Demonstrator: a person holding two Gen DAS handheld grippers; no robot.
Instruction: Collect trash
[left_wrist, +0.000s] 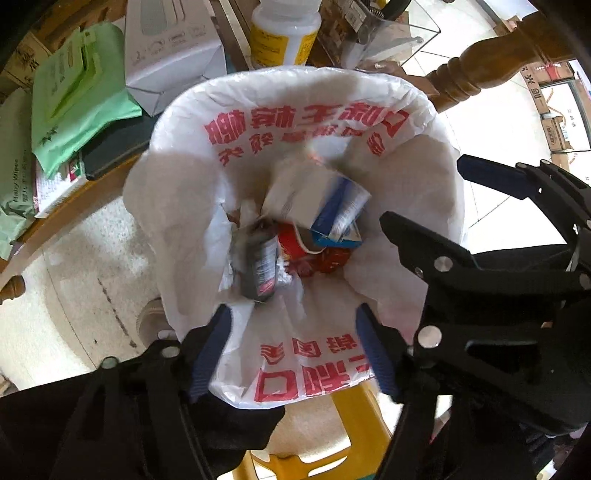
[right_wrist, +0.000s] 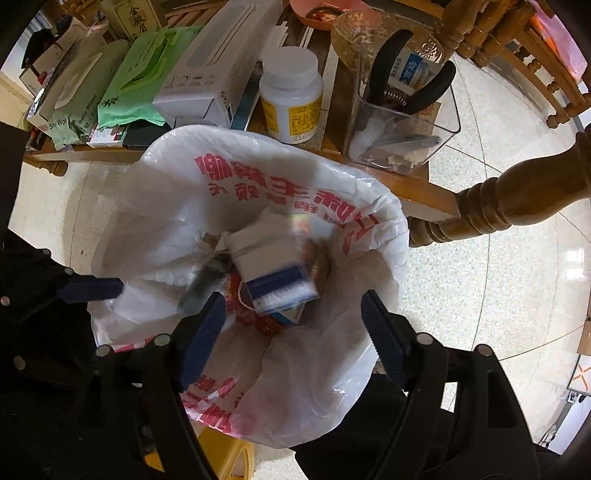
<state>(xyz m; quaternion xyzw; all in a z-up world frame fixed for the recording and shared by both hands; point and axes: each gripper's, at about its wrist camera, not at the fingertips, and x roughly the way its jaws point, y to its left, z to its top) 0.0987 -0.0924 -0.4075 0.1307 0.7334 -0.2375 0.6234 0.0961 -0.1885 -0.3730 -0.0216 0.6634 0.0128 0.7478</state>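
A: Trash first: a blue-and-white carton (left_wrist: 334, 210), boxy, blurred at its upper edge, lies tilted on top of the heap at the bottom of the white bag (left_wrist: 177, 206). Beside it a dark cylindrical can (left_wrist: 260, 264), and under both a crumpled red wrapper (left_wrist: 295, 247).

B: Bag itself?

A: Thin, crinkly plastic film, glossy where light hits it, red printed characters on the near and far walls. Mouth spread wide into a rough oval; it stands on the pale speckled floor (right_wrist: 480, 288) against the edge of the wooden surface (right_wrist: 424, 199).

B: Claws?

A: Both hang over the bag mouth, pointing down. Left claw (left_wrist: 291, 350): ribbed blue pads spread wide, only bag film showing between them, nothing pinched. Right claw (right_wrist: 291, 332): likewise spread, the carton seen in the gap well below, not touched by either pad. The right claw's black frame also shows at the left wrist view's right edge.

B: Outward?

A: On the surface, a white screw-cap bottle (right_wrist: 291, 96) with a yellow label, a white rectangular box (right_wrist: 218, 74), a soft green wipes pack (right_wrist: 136, 81), and a clear square holder (right_wrist: 406, 125) with black-handled pliers. A turned wooden leg (right_wrist: 509, 199) to the right; yellow plastic stool (left_wrist: 354, 417) below the bag.
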